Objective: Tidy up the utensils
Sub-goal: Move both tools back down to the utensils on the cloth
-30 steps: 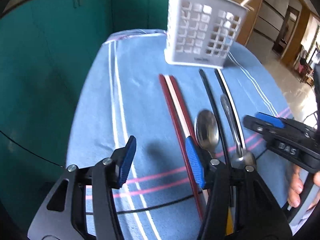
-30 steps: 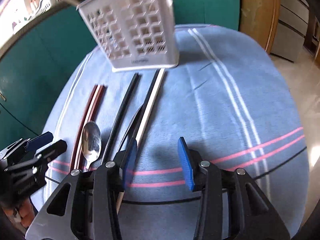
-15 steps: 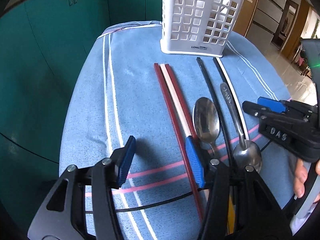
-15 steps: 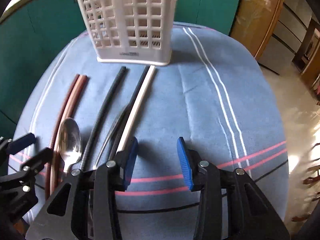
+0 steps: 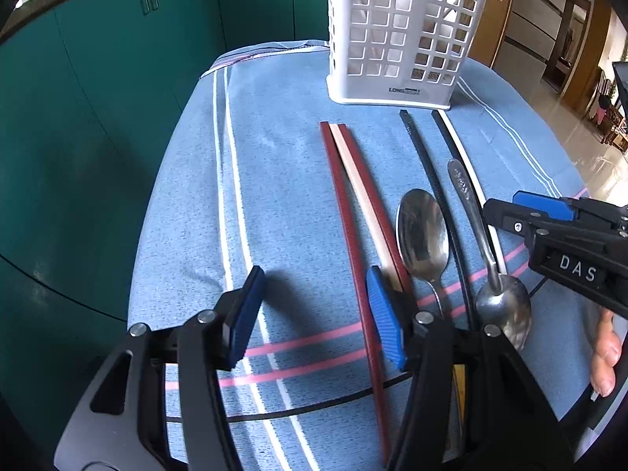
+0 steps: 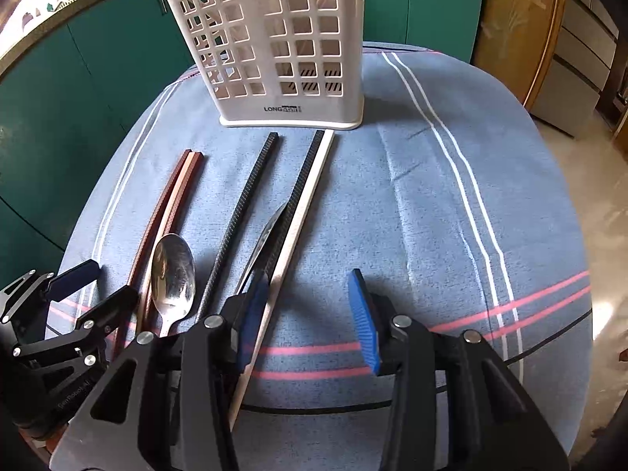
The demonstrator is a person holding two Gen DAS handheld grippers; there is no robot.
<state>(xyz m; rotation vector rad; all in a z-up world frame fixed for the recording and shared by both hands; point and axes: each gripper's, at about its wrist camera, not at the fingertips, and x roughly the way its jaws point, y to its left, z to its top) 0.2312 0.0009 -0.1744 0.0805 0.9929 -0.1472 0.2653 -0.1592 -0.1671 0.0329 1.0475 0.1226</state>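
Observation:
A white slotted basket (image 5: 400,39) (image 6: 274,47) stands upright at the far end of a blue striped cloth (image 5: 274,165). In front of it lie red-brown chopsticks (image 5: 345,212), a spoon (image 5: 422,231) (image 6: 172,267), a black chopstick (image 5: 424,165) (image 6: 243,212), a second spoon (image 5: 504,310) with its bowl toward me, and a black and a white chopstick (image 6: 302,204). My left gripper (image 5: 314,274) hovers beside the red-brown chopsticks, its jaws opening with nothing between them. My right gripper (image 6: 308,274) is open and empty, its left finger next to the white chopstick.
Teal cabinets (image 5: 117,78) close off the far and left sides. The cloth drops off at its rounded edges, with tiled floor (image 6: 596,196) to the right. A person's fingers (image 5: 604,361) hold the right gripper's handle. Bare cloth (image 6: 431,196) lies right of the utensils.
Both views have tipped a little, so the basket now stands straighter and fuller in frame. The utensils lie as before. Neither gripper has taken hold of anything.

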